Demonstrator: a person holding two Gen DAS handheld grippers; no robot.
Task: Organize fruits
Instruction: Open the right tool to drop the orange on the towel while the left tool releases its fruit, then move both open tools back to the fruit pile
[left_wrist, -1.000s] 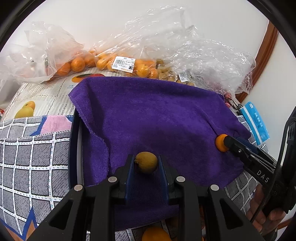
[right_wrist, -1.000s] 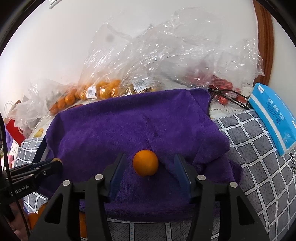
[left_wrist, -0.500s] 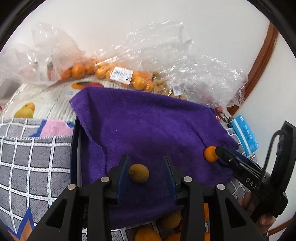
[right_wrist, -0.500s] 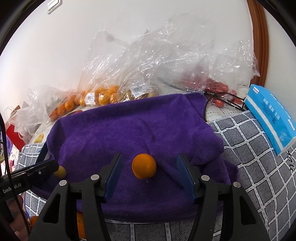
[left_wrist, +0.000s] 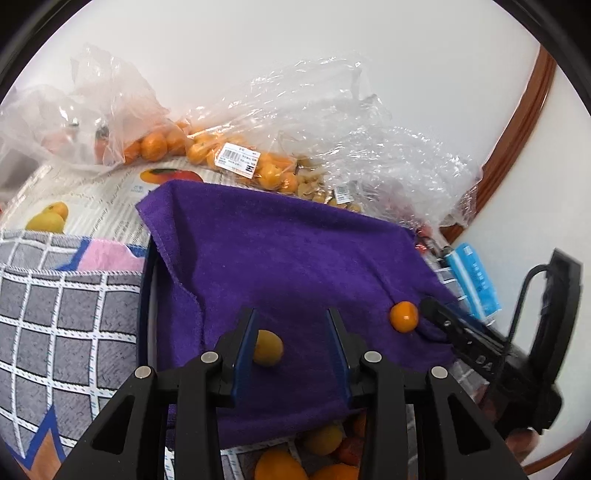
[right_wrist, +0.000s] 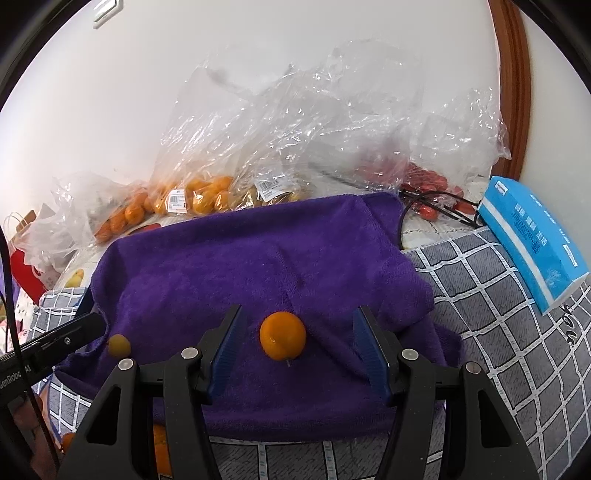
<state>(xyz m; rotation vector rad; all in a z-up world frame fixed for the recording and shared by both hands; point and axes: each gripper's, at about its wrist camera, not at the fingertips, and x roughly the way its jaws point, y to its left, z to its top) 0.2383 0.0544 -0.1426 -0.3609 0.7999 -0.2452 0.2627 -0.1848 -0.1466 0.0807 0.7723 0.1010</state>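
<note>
Both claws hover over one purple towel (left_wrist: 280, 266), the left claw (left_wrist: 291, 347) and the right claw (right_wrist: 299, 347) each standing apart with a single fruit between its fingers. Behind the towel lie several clear plastic bags (right_wrist: 295, 147) of fruit, and one blue tissue pack (right_wrist: 532, 243) sits off to the right claw's right. Since a second ago the left claw has let go: it clamped the small yellow fruit (left_wrist: 267, 348) then, and its jaws have just been opening. That fruit now lies on the towel against the left finger, clear of the right one. The orange (right_wrist: 282, 339) lies midway in the right claw, touching neither pad.
</note>
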